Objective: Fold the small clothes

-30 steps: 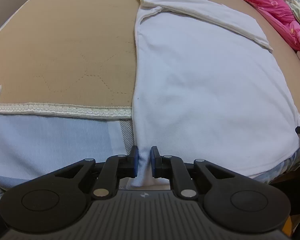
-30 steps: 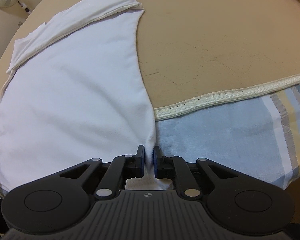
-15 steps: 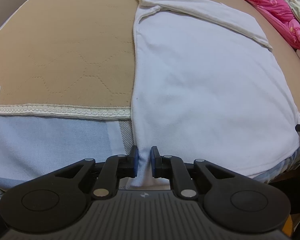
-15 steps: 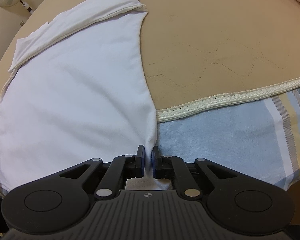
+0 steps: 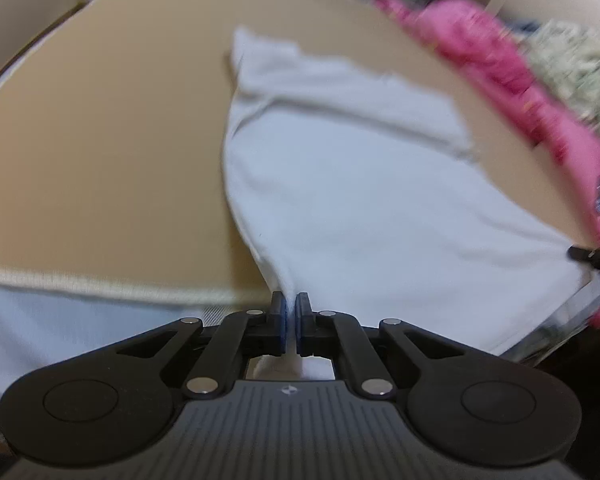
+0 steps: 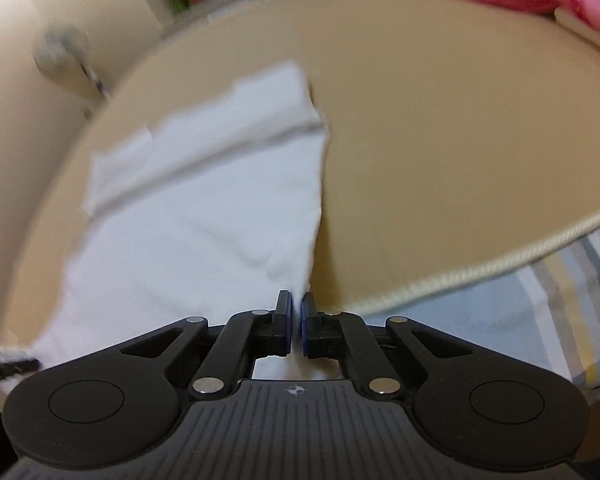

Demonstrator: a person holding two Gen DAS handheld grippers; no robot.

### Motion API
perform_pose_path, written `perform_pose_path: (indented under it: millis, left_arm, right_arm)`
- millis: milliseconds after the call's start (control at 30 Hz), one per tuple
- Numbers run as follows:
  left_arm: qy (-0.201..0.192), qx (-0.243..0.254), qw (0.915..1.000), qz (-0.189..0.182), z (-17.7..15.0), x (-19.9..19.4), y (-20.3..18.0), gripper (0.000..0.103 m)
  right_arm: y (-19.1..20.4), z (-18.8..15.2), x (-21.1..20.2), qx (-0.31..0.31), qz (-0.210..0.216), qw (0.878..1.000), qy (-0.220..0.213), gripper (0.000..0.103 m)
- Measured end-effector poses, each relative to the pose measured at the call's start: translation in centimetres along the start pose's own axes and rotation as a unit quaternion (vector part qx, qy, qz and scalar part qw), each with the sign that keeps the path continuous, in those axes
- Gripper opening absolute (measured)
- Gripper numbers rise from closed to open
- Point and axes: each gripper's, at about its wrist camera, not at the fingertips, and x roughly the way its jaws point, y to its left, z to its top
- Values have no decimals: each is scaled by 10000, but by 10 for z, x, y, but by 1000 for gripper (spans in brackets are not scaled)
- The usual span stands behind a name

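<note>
Both near corners of the white garment (image 5: 360, 208) have been lifted off the tan mat (image 5: 100, 168), the left gripper (image 5: 291, 312) and right gripper (image 6: 297, 316) having just closed further and now clenched on the cloth. Thin fabric could be pulled from the pads – or a crooked fold made – if one corner is carried ahead. Pink bedding (image 5: 512, 76) is bunched at the mat's far edge, where the fold could be crowded.

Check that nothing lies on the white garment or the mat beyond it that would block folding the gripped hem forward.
Nothing visible does. Both the left gripper and right gripper pinch the white garment; the tan mat around it looks bare.
</note>
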Motion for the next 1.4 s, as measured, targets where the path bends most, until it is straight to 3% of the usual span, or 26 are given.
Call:
perform_pose_path:
  millis: [167, 300, 400, 467, 533, 667, 833, 867, 967, 1033, 1100, 1267, 1400]
  left_arm:
    - [-683, 37, 9967, -430, 1, -71, -4, 3]
    - [-1254, -207, 9874, -947, -8, -141, 2, 3]
    - [-1455, -351, 9825, -1104, -9, -163, 6, 3]
    - [-1482, -386, 9822, -1087, -1, -154, 10, 3]
    - [-1365, -456, 9850, -955, 16, -127, 16, 3]
    - [-822, -461, 9936, -629, 64, -35, 31, 3]
    - [-366, -689, 9964, -333, 108, 50, 61, 5]
    - [-403, -812, 9957, -194, 109, 57, 68, 6]
    - [-571, -1241, 9901, -326, 106, 56, 92, 21]
    - [-607, -1275, 9891, -419, 102, 49, 97, 28]
    - [-540, -1004, 9930, -309, 98, 47, 96, 40]
    - [-12, -356, 9994, 30, 84, 62, 87, 42]
    - [117, 214, 9990, 371, 76, 72, 71, 44]
  right_arm:
    - [5, -3, -71, 162, 685, 9965, -461, 3]
    - [8, -11, -131, 191, 1139, 9896, -855, 3]
    - [0, -13, -156, 433, 1392, 9832, -1100, 3]
    - [-8, -4, -150, 551, 1500, 9808, -1116, 3]
    - [-14, 11, -128, 534, 1348, 9831, -1114, 3]
    - [-35, 55, -44, 640, 958, 9907, -729, 3]
    - [-45, 86, 59, 737, 110, 9970, -194, 5]
    - [-47, 85, 69, 722, -138, 9970, -246, 8]
    - [-58, 80, 78, 852, -444, 9950, -260, 10]
    - [-66, 79, 68, 1069, -193, 9929, -478, 10]
    - [-70, 77, 58, 835, -207, 9946, -589, 14]
    - [-75, 77, 67, 159, -273, 9995, -75, 20]
    - [-68, 69, 79, -327, -578, 9972, 330, 22]
